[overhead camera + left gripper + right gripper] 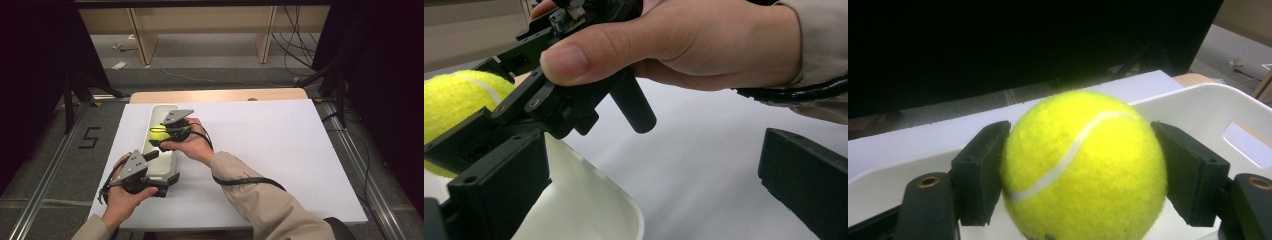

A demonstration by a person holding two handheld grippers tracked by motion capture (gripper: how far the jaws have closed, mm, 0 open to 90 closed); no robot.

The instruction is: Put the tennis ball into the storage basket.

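1. The right gripper (161, 136) pinches a yellow tennis ball (1084, 167) between its two black jaws. The ball hangs above the white tray (161, 111), which lies on the left part of the white table (280, 150).
2. The jaws press only on the two sides of the round, fuzzy ball, and it has no support below. I think it may slip out if the hand tilts or loosens the grip too early.
3. If the ball is released too high, it could bounce on the hard tray floor and jump over the low rim.
4. The left gripper (167, 181) has its jaws spread and holds nothing. It waits at the near end of the tray, with one jaw just beside the rim, so a small push could shift the tray under the ball.
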